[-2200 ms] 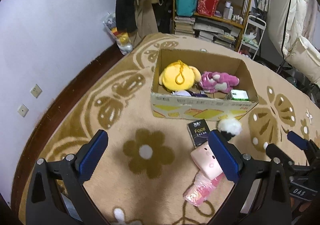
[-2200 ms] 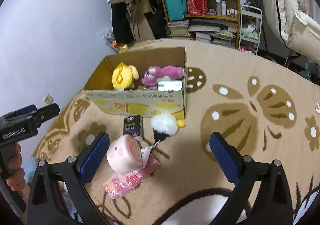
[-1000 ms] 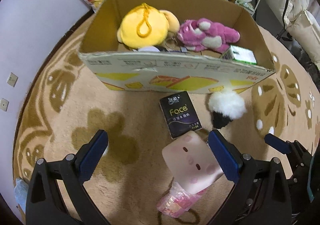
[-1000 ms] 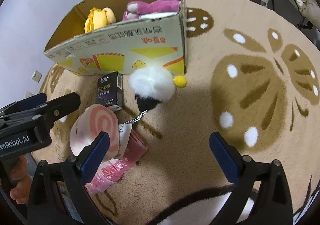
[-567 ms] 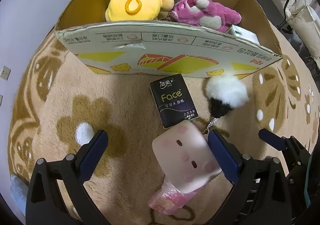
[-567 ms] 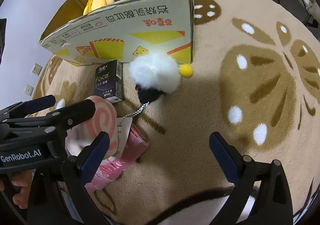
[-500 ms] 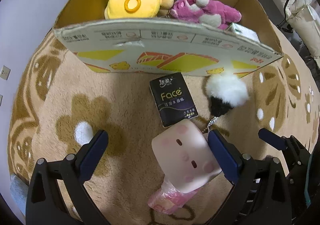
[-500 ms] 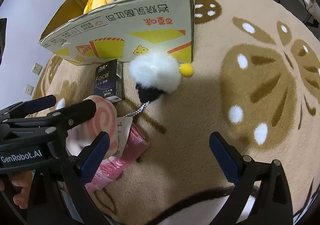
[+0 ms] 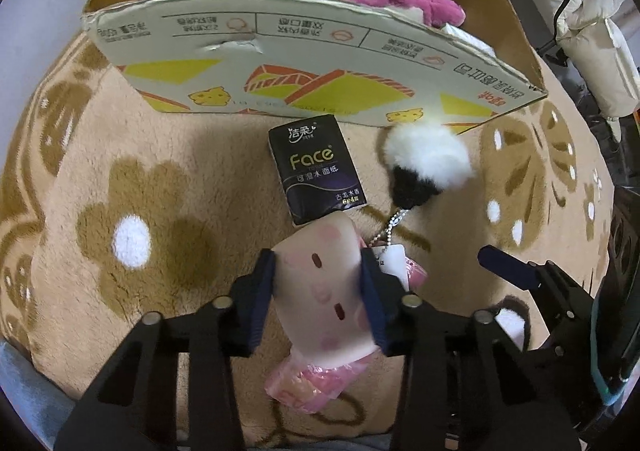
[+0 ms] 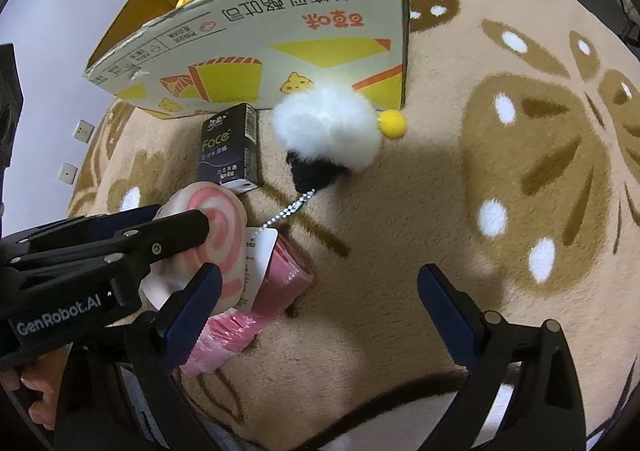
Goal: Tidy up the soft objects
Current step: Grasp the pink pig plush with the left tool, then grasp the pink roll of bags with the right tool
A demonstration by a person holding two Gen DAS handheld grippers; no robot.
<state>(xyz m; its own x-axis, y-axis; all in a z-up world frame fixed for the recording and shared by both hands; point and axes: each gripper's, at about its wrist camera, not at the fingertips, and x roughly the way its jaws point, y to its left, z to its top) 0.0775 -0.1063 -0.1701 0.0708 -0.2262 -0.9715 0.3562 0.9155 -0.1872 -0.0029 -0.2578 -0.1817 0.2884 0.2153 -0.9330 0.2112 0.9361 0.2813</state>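
left claw [image 9: 318, 291]: jaws just closed, clamped on pink roll plush [image 9: 326, 291] lying on rug [image 9: 160, 179], just in front of cardboard box [image 9: 304, 63] | right claw [image 10: 316, 315]: spread wide, holding nothing

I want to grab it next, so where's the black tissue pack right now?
The black tissue pack lies on the rug just in front of the cardboard box, between the pink roll toy and the fluffy white pompom to its right.
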